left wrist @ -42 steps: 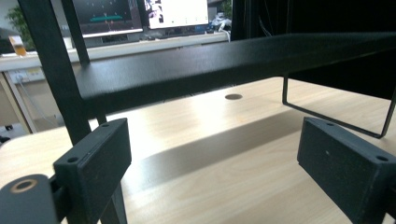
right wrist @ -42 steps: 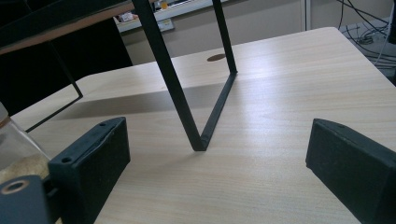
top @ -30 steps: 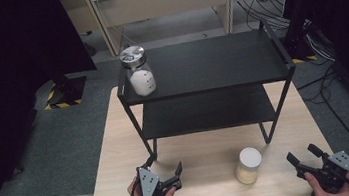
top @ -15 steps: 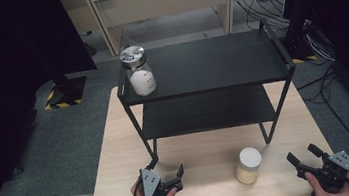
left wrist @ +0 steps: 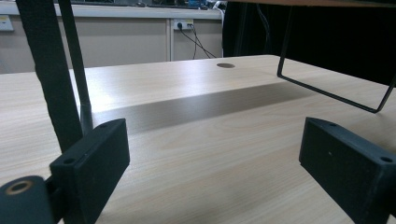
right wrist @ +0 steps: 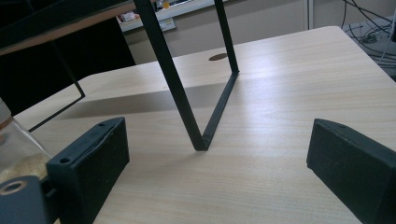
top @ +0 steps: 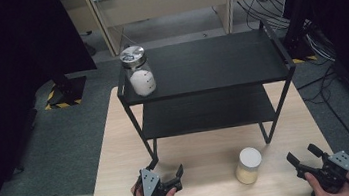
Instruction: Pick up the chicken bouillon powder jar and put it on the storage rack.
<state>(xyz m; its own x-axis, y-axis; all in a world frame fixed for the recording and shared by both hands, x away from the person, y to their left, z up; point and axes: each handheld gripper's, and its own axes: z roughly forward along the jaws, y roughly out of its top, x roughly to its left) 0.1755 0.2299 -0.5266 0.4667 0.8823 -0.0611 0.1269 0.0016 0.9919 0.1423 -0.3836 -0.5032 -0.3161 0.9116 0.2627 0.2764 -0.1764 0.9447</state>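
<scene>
Both hand-held grippers are resting low at the near tabletop (top: 118, 150) edge. The left hand-held gripper (top: 167, 172) is gaping wide, holding nothing, beside the rack (top: 199, 69) leg. The right hand-held gripper (top: 303, 155) is also gaping wide and empty. The jar (top: 249, 165) is standing upright between them, nearer the right one, touching neither.
</scene>
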